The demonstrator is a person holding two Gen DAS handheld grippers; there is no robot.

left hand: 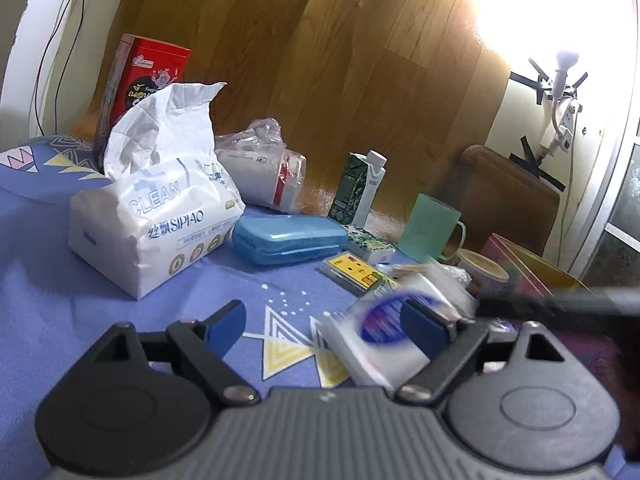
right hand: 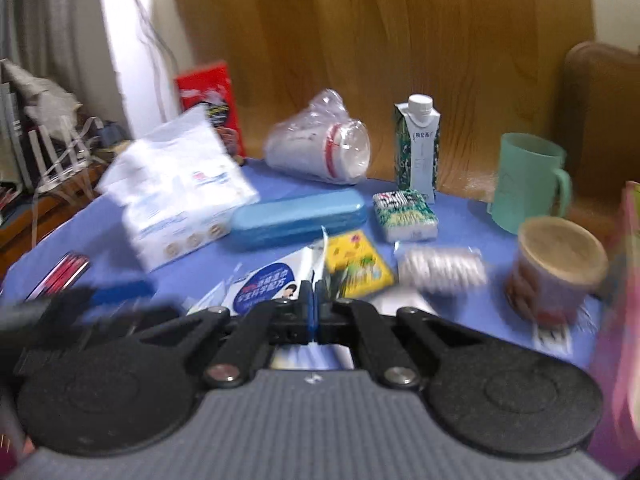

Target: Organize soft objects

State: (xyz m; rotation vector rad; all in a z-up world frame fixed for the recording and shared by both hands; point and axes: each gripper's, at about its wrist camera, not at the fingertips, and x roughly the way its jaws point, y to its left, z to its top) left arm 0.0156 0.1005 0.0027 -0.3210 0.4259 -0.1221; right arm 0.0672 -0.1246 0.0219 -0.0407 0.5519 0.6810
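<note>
My right gripper (right hand: 313, 304) pinches the wet-wipe packet (right hand: 268, 284) by its thin edge; light, floppy, slippery film, likely to sag; left gripper (left hand: 324, 320) gapes empty

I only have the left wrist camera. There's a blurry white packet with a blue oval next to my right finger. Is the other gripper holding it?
Observer: Yes. In the right wrist view the right gripper is shut on an edge of the packet, with the pads pinched together on it.
Operator: Is there anything on the cloth off to my left that I can't see?
Observer: A flat red striped pack lies near the left edge of the tablecloth.
</note>
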